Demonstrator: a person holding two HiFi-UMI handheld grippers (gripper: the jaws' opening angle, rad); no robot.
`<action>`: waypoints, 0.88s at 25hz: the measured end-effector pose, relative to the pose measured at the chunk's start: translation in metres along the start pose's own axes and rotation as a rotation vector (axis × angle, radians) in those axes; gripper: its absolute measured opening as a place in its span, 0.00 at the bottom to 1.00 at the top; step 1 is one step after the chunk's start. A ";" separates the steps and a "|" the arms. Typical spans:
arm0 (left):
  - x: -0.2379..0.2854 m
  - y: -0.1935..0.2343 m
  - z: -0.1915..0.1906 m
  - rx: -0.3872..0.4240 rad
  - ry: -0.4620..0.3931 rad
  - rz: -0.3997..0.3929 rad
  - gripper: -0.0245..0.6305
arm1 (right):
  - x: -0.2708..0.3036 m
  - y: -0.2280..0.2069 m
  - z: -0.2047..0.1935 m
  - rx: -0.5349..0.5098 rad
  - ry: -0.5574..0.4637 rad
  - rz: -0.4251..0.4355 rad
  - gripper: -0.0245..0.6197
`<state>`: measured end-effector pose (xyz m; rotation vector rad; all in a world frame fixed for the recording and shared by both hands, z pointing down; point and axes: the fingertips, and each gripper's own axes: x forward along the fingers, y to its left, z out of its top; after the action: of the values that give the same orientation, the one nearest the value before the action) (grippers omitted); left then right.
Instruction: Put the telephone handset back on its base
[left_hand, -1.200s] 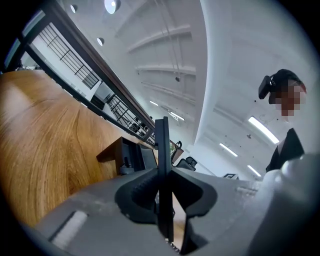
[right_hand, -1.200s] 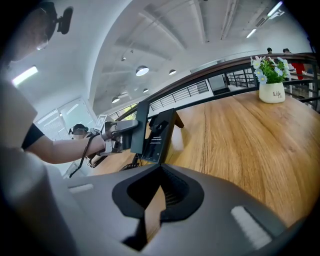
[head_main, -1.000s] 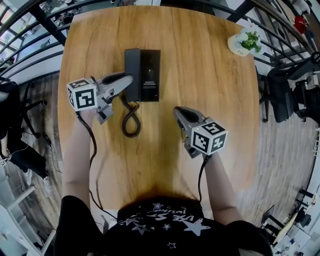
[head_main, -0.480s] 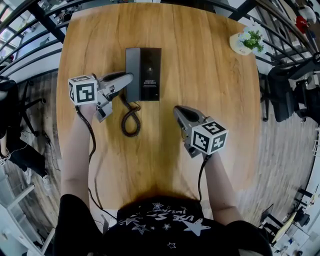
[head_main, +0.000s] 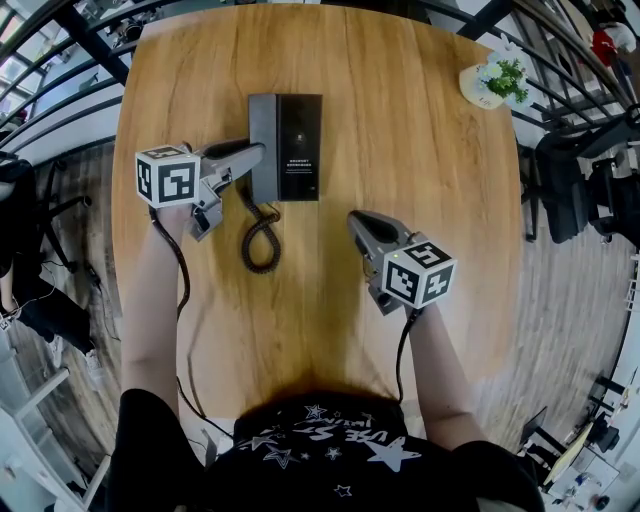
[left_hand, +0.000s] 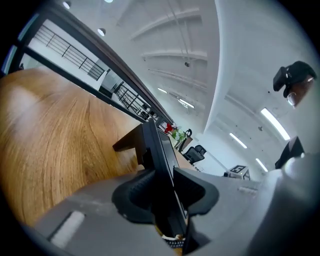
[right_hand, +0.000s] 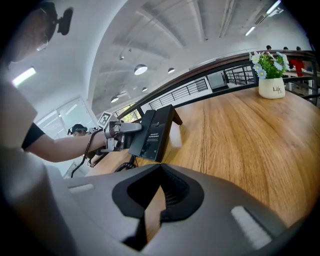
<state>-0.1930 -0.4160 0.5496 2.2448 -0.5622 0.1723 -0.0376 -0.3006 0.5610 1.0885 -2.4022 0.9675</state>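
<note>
The black telephone base (head_main: 300, 150) lies on the wooden table (head_main: 420, 150), and the handset (head_main: 262, 140) rests along its left side. A coiled cord (head_main: 258, 240) trails toward me. My left gripper (head_main: 256, 156) reaches in from the left at the handset's near end. Its jaws are opening, and in the left gripper view the handset (left_hand: 160, 150) stands between the pads (left_hand: 197, 192) with small gaps showing. My right gripper (head_main: 357, 222) hovers over bare table to the right of the cord, shut and empty. The right gripper view shows the base (right_hand: 155, 132) ahead of it.
A small white pot with a green plant (head_main: 490, 85) stands at the table's far right corner. Black railings (head_main: 60, 90) and office chairs (head_main: 570, 190) surround the table. Cables run from both grippers back along the person's forearms.
The left gripper has shifted slightly up and left while staying at the handset's near end. Phone, cord and right gripper have not moved.
</note>
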 end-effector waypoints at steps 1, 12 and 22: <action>0.000 0.000 0.000 0.023 0.011 0.016 0.22 | 0.000 0.000 0.000 0.000 0.000 0.001 0.04; -0.011 0.005 0.009 0.052 -0.027 0.080 0.23 | -0.003 -0.002 0.000 0.003 -0.001 -0.002 0.04; -0.009 0.004 0.010 0.026 -0.052 0.037 0.19 | 0.000 0.002 -0.003 0.007 0.006 0.006 0.04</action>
<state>-0.2030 -0.4228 0.5430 2.2707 -0.6325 0.1411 -0.0396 -0.2979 0.5621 1.0802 -2.4000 0.9811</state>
